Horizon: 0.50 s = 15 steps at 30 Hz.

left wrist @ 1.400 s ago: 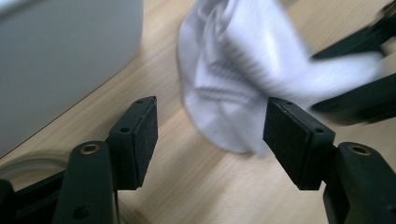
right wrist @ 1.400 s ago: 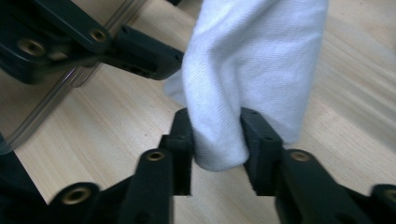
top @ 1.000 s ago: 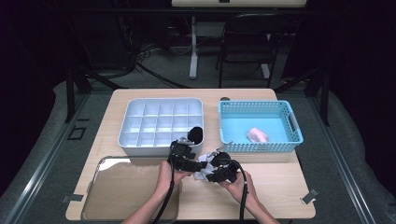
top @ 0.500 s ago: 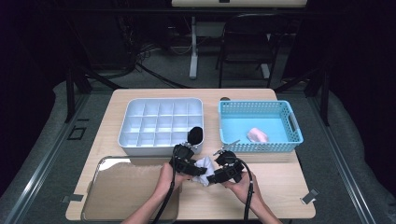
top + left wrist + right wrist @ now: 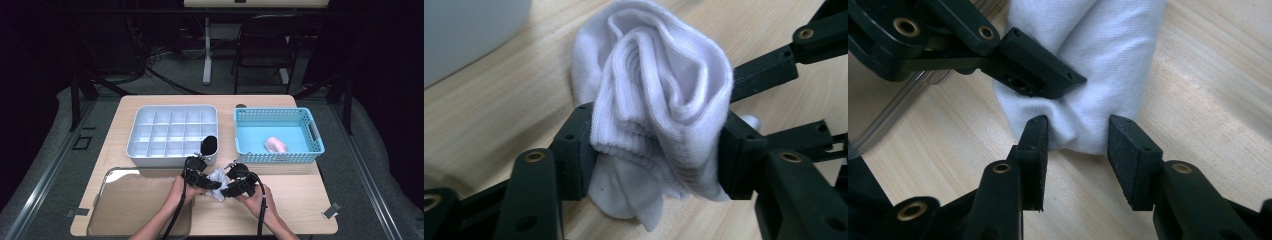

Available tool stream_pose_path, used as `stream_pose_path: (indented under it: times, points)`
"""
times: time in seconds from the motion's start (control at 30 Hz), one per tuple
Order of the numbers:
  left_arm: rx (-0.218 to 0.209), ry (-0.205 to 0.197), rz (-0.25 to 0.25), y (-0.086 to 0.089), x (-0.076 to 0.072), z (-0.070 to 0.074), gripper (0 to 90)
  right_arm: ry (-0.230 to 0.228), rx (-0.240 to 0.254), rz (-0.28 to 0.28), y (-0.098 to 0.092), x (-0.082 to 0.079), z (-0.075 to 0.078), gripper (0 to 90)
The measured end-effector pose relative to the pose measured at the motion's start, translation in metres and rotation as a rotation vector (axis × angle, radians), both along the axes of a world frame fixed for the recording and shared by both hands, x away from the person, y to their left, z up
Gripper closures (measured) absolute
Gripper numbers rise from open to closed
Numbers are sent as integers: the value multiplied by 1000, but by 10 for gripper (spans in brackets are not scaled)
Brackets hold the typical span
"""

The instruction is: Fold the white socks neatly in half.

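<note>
Sock point(image 5: 659, 105), white and bunched, is lying on the table point(image 5: 300, 195) between the two tools. It looks soft and light, so taking a thick fold is probably safest. The left gripper point(image 5: 654, 150) is pressing its pads on the ribbed roll, having just been closing. The right gripper point(image 5: 1075, 135) is standing half open around the sock's end, jaws just narrowing, pads apparently not pressing. The high view is adding the grey divided tray point(image 5: 170, 132) and the blue basket point(image 5: 280, 132) beyond.
</note>
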<state>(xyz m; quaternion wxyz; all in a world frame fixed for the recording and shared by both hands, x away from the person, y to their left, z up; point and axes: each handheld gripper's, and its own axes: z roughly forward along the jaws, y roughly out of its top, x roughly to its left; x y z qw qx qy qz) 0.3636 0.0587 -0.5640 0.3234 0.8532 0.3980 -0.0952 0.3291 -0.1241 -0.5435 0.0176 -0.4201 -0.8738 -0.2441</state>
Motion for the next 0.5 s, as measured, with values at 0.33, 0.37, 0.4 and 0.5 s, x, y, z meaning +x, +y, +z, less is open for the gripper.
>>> stream_pose_path:
  times: [0.33, 0.37, 0.4, 0.5]
  points:
    - [-79, 53, -30, 2, -1, -6, 573, 5, -8, 4, -2, -2, 3, 564]
    - [-82, 51, -37, 1, -2, -6, 583, 6, 9, 0, -3, -2, 5, 540]
    - [-79, 38, -36, -1, -4, -5, 592, 8, 11, 15, -6, -1, 8, 515]
    - [-38, -19, -58, -5, -7, -1, 610, -11, 32, -14, -14, -3, 13, 445]
